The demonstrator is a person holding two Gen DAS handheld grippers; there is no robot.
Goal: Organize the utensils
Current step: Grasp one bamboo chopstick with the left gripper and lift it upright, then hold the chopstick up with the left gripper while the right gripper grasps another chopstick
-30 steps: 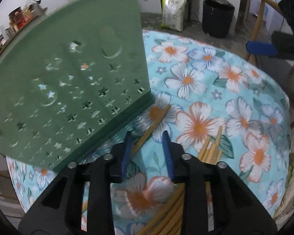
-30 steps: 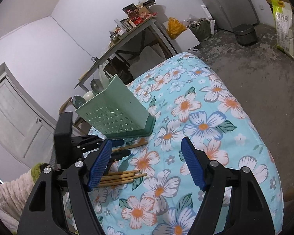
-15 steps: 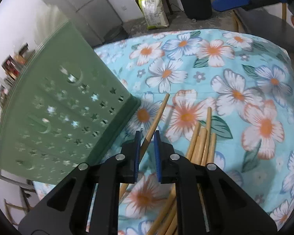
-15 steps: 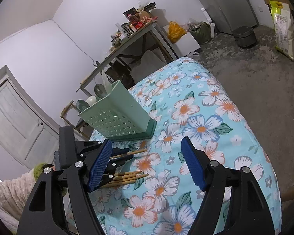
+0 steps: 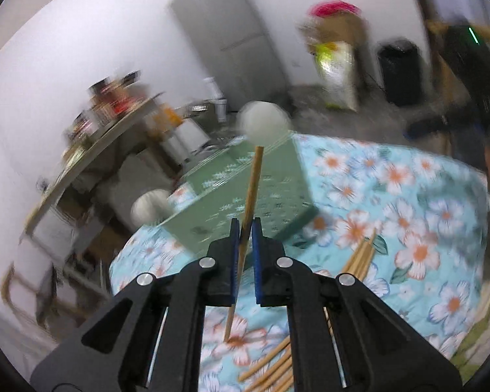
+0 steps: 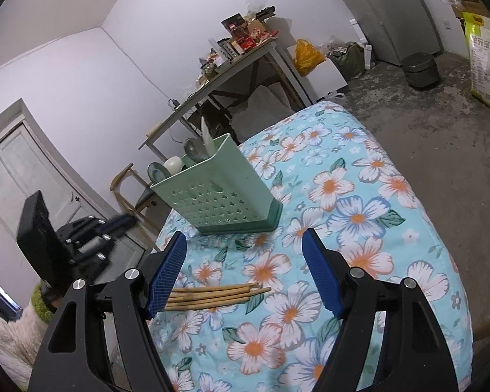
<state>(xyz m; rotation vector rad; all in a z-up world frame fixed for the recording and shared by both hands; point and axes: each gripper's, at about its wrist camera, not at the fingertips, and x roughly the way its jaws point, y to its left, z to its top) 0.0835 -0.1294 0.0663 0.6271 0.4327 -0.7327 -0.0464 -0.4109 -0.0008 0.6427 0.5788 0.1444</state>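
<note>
Chopstick of pale wood point(image 5: 251, 192) clamped between the blue pads of the left tool point(image 5: 245, 254), lifted clear of the flowered turquoise cloth on the desk point(image 5: 408, 215); upper end pointing far toward the pale green perforated plastic utensil holder point(image 5: 245, 202), lower end hanging below the pads. Left-wrist view heavily blurred. Remaining bundle of wooden chopsticks point(image 6: 212, 295) lying flat on the cloth, near side of the holder point(image 6: 219, 192), just right of the right tool's left pad point(image 6: 166, 281). Right tool point(image 6: 245, 277) spread wide and gripping nothing, hovering over the cloth with the bundle partly between its pads. Holder upright at the far left of the desk, spoons point(image 6: 192, 150) standing inside. Left tool point(image 6: 91, 238) visible at far left, well apart from the bundle.
</note>
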